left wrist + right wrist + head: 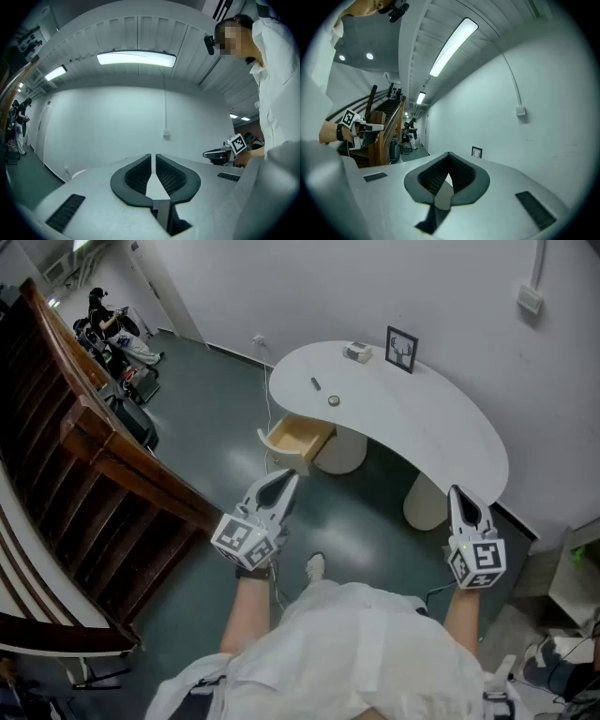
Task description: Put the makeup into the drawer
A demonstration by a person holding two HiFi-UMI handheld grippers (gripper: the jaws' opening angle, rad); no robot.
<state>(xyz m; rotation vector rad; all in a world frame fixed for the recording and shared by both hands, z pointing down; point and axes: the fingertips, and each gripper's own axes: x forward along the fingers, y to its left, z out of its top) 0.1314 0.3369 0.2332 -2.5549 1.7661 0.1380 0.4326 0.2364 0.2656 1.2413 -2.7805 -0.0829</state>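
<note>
A white curved table [450,427] stands ahead of me, its wooden drawer [300,439] pulled open at the front left. On the tabletop lie a small dark stick [316,383], a round makeup item [334,400] and a small box [357,352]. My left gripper [287,481] is held level in front of the drawer, apart from it, jaws shut with nothing between them [153,157]. My right gripper [457,493] hovers by the table's right end, also shut and empty [449,155].
A framed picture [401,349] leans on the wall at the back of the table. A wooden stair railing [112,456] runs along the left. The table's round white legs [427,502] stand below it. A person is far off at the upper left [103,310].
</note>
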